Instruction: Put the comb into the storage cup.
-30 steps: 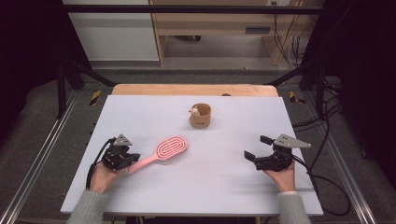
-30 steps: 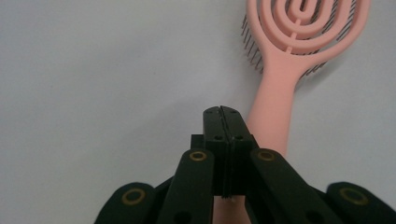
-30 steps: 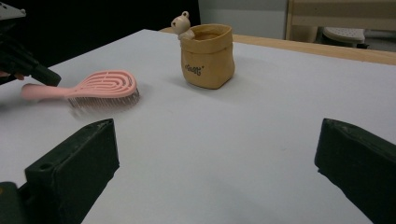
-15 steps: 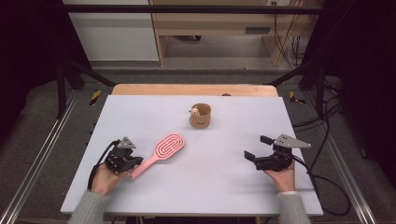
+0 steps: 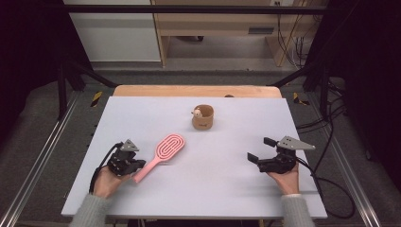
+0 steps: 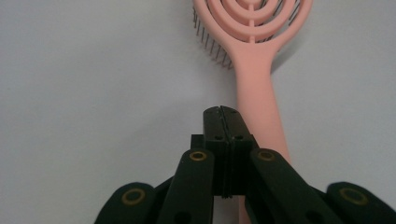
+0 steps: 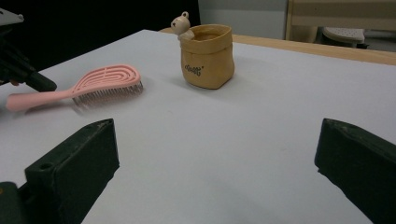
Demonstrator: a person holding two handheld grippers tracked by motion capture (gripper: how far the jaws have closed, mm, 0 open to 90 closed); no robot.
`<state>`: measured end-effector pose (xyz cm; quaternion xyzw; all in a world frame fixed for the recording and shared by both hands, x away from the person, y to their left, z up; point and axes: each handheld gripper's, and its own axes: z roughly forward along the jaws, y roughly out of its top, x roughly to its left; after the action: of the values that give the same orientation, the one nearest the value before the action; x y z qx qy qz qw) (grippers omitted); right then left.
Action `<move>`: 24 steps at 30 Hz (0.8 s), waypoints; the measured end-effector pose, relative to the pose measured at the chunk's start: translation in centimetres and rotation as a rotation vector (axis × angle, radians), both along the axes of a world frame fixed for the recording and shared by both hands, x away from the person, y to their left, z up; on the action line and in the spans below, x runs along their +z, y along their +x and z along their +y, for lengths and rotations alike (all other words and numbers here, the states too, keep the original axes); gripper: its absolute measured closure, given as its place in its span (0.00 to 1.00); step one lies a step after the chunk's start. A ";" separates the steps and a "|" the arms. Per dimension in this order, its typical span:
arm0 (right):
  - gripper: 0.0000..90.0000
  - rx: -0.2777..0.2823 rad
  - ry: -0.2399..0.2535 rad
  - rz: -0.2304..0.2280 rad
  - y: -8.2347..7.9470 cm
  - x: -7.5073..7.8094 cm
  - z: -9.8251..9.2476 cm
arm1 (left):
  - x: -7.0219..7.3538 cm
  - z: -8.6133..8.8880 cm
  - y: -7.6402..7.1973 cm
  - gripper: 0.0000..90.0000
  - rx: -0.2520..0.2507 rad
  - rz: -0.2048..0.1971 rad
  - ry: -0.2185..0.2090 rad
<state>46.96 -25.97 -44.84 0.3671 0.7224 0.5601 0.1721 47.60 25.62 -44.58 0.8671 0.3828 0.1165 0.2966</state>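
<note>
A pink hairbrush lies on the white table, bristles down, its handle pointing at the near left. My left gripper rests beside that handle with its jaws pressed together and nothing between them. In the left gripper view the shut left gripper lies just left of the hairbrush handle. A tan fabric-look pot with a small bear figure on its rim stands mid-table. My right gripper sits at the near right, wide open and empty. From the right gripper I see the pot and the hairbrush ahead.
A wooden strip runs along the table's far edge. Black frame bars and cables stand off the right side. Bare white surface stretches between the two grippers and around the pot.
My left gripper has shifted slightly toward the near edge along the brush handle. The brush, the pot and the right gripper stay where they were.
</note>
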 end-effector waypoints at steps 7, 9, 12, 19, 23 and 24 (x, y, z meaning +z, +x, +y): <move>0.00 -0.002 0.001 0.002 0.0 0.0 0.0 | 1.6 1.1 -0.4 0.83 0.079 -0.100 -0.071; 0.00 0.000 -0.001 0.003 0.0 0.0 0.0 | 1.9 1.3 -0.4 0.74 0.099 -0.118 -0.090; 0.00 0.000 -0.001 0.003 0.0 0.0 0.0 | 2.2 1.5 -0.5 0.59 0.119 -0.123 -0.109; 0.00 -0.001 0.000 0.003 0.0 0.0 0.0 | 2.8 1.5 -0.6 0.30 0.146 -0.148 -0.133; 0.00 -0.002 0.000 0.001 0.0 0.0 0.0 | 3.2 1.3 -0.8 0.15 0.153 -0.163 -0.128; 0.00 -0.001 0.000 0.002 0.0 0.0 0.0 | 3.3 1.2 -0.8 0.11 0.153 -0.167 -0.129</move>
<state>46.98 -25.95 -44.85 0.3681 0.7222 0.5598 0.1717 46.78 26.86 -41.30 0.8018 0.4284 0.1858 0.3729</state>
